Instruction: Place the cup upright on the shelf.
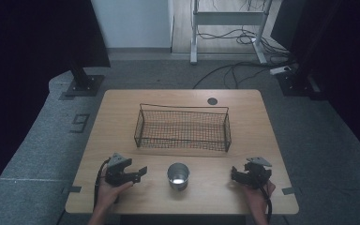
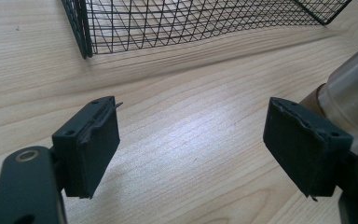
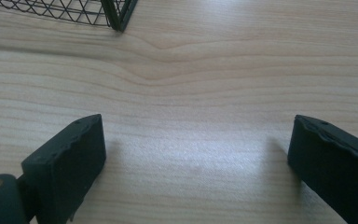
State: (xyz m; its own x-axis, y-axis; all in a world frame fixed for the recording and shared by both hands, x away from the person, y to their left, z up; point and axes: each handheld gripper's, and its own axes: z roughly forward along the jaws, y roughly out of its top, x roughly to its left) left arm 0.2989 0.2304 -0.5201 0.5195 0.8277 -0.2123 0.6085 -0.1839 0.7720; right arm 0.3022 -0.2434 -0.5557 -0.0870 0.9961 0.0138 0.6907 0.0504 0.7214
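Standing upright just before the wire basket [image 1: 182, 127], the metal cup [image 1: 178, 176] is judged light, rigid and slippery; its rim is best pinched. The left gripper [image 2: 191, 140] and right gripper [image 3: 196, 158] are held apart, nothing between their jaws.

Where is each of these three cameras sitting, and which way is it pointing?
High view: above the person's side, looking forward and down on the table; both forearms, left gripper, right gripper.
Left gripper view: rides that gripper, facing basket and cup; open jaws.
Right gripper view: rides that gripper, facing bare wood; open jaws.
Shared: the basket appears in all three.
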